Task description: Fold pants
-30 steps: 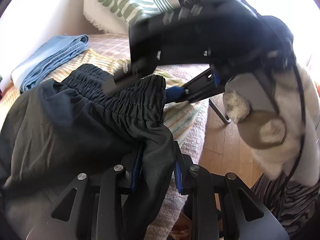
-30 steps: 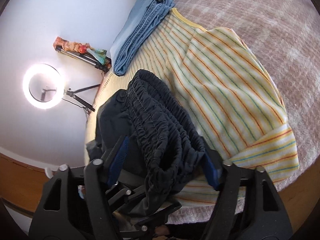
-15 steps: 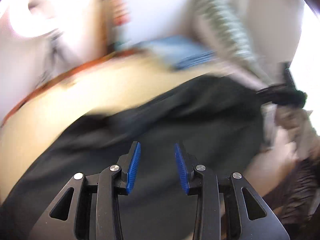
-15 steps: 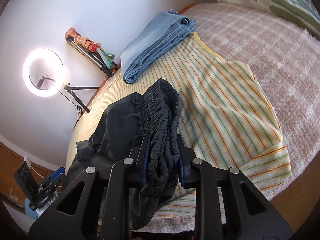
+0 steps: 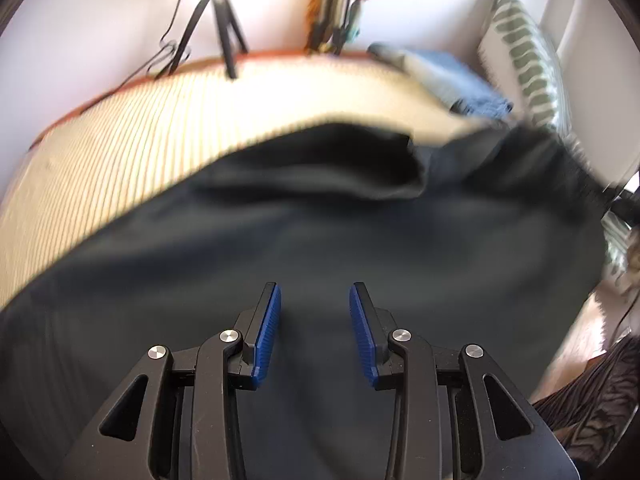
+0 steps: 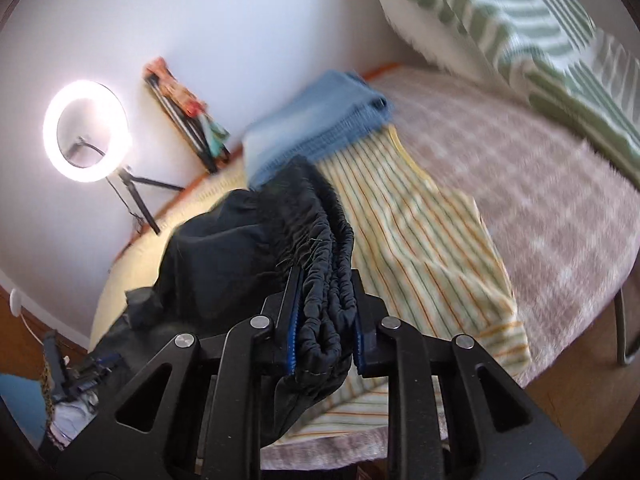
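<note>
The black pants (image 5: 320,232) lie spread across the striped bedcover (image 5: 120,152), a fold bulging at their far side. My left gripper (image 5: 315,332) is open and empty, hovering over the flat black fabric. My right gripper (image 6: 325,320) is shut on the gathered elastic waistband (image 6: 320,248) of the pants (image 6: 224,248) and holds it lifted above the striped cover (image 6: 420,240). The right gripper shows at the far right edge of the left wrist view (image 5: 622,200).
Folded blue jeans (image 6: 316,128) lie at the back of the bed, also seen in the left wrist view (image 5: 460,84). A green striped pillow (image 6: 520,28) leans on the wall. A ring light (image 6: 86,132) on a tripod stands beyond the bed. Wooden floor (image 6: 580,380) lies beside the bed.
My left gripper let go of the pants, opened and swung left over the spread fabric. My right gripper closed on the waistband and lifted it.
</note>
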{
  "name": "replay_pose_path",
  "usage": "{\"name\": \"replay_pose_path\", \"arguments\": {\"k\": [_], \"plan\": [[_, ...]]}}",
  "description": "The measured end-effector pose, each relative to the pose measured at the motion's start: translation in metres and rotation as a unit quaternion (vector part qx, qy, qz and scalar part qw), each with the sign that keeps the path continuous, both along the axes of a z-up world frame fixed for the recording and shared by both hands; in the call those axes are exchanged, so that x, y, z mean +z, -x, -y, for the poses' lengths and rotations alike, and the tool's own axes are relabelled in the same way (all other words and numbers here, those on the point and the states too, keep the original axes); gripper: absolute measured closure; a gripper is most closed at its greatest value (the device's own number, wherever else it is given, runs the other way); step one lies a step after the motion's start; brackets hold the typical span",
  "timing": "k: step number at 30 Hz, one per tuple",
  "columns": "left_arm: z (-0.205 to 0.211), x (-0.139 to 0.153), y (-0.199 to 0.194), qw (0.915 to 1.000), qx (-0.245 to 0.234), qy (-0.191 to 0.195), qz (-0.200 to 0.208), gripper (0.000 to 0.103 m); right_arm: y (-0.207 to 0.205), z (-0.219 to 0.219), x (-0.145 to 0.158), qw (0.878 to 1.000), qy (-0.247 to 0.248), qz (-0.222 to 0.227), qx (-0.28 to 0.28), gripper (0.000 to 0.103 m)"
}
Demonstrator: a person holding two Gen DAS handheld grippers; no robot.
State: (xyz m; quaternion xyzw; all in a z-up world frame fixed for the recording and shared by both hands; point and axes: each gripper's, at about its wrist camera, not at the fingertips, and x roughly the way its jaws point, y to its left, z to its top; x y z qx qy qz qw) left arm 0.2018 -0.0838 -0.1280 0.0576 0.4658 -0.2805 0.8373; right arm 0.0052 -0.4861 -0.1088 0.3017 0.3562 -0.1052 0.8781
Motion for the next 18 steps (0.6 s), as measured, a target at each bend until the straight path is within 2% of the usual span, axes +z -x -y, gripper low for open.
{"name": "replay_pose_path", "arguments": {"k": [2, 4, 5, 9, 16, 18], "plan": [[0.003, 0.010, -0.006, 0.9995, 0.000, 0.030, -0.004, 0.068, -0.006, -0.004, -0.012, 1.000, 0.005, -0.020, 0.006, 0.082], [0.019, 0.018, -0.022, 0.9966, -0.013, 0.074, -0.033, 0.055, -0.011, -0.009, -0.017, 0.999, 0.024, -0.034, 0.009, 0.082], [0.029, 0.020, -0.029, 0.9960, -0.017, 0.079, -0.040, 0.054, -0.012, -0.009, -0.017, 0.999, 0.027, -0.034, 0.011, 0.082], [0.070, 0.023, -0.052, 0.9973, -0.028, 0.059, -0.033, 0.054, -0.010, -0.005, -0.020, 0.999, 0.017, -0.033, 0.009, 0.082], [0.095, 0.021, -0.079, 0.9993, -0.025, 0.016, -0.023, 0.053, -0.010, 0.000, -0.027, 0.999, 0.011, -0.039, 0.010, 0.082], [0.099, 0.014, -0.085, 0.9984, -0.036, 0.005, -0.044, 0.053, -0.010, 0.000, -0.029, 0.999, 0.009, -0.040, 0.010, 0.081]]}}
